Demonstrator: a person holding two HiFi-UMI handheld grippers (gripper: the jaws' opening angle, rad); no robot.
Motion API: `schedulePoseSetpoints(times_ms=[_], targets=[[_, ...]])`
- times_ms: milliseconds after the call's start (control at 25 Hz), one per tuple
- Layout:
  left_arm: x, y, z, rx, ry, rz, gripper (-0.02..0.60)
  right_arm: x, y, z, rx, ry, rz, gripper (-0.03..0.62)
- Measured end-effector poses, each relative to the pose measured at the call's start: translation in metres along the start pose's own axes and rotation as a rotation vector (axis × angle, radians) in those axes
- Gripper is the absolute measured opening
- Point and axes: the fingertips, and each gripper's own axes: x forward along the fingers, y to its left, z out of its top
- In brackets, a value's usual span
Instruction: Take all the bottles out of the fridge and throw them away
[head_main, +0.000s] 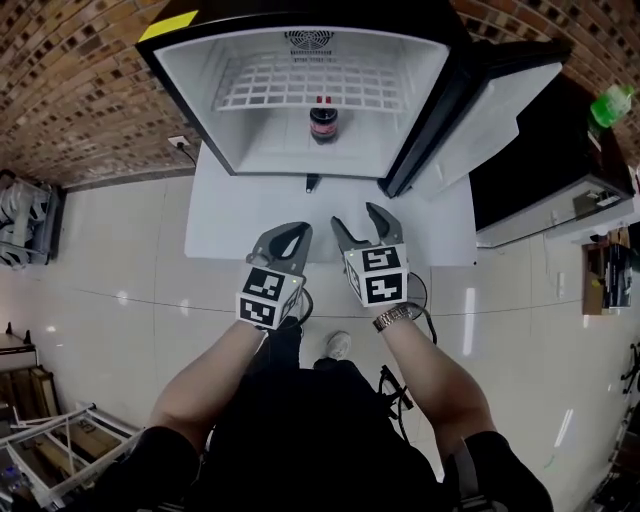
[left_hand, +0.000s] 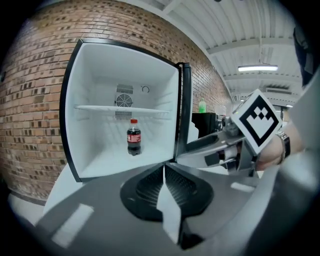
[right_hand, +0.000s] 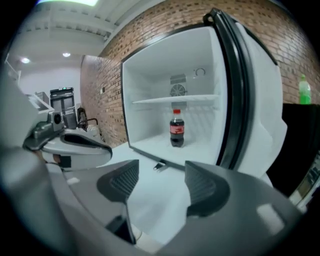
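Bottle: one small cola bottle (head_main: 323, 122) stands on the floor of the open fridge (head_main: 196, 100), near the middle and under the wire shelf (head_main: 300, 85). I see no other bottle inside.
Which way it lies: straight ahead of both your tools and a little below them, well apart from either. It sits almost on the line between the two.
Long axis: upright, cap on top, so a level reach with the jaws either side of the body looks right.
Left gripper (head_main: 293, 232): jaws pressed together, nothing between them.
Right gripper (head_main: 358, 217): jaws spread wide, nothing between them.
Nearer hand: your right sits slightly further forward and is already spread, so I judge it the better one for the reach.
Way in: the door (head_main: 490, 115) hangs open on the right and the shelf leaves room above the cap.
Materials: clear plastic over dark drink, with a red cap and red label; round and smooth, so likely to slip. The jaw pads are dark and ribbed. The fridge lining is smooth white; the shelf is a white wire grid.
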Motion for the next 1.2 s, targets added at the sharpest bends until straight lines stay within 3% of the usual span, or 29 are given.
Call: schedulePoseSetpoints(times_ms=[640,1200], targets=[[0.024,0.098,0.036,0.017,-0.025,-0.014,0.012,0.118,-0.025,0.078,-0.006,-0.012,-0.117,0.291],[0.038,0.138,0.037,0.065,0.008,-0.054,0.012,0.193,-0.055,0.086,0.007,0.046,-0.189,0.311]])
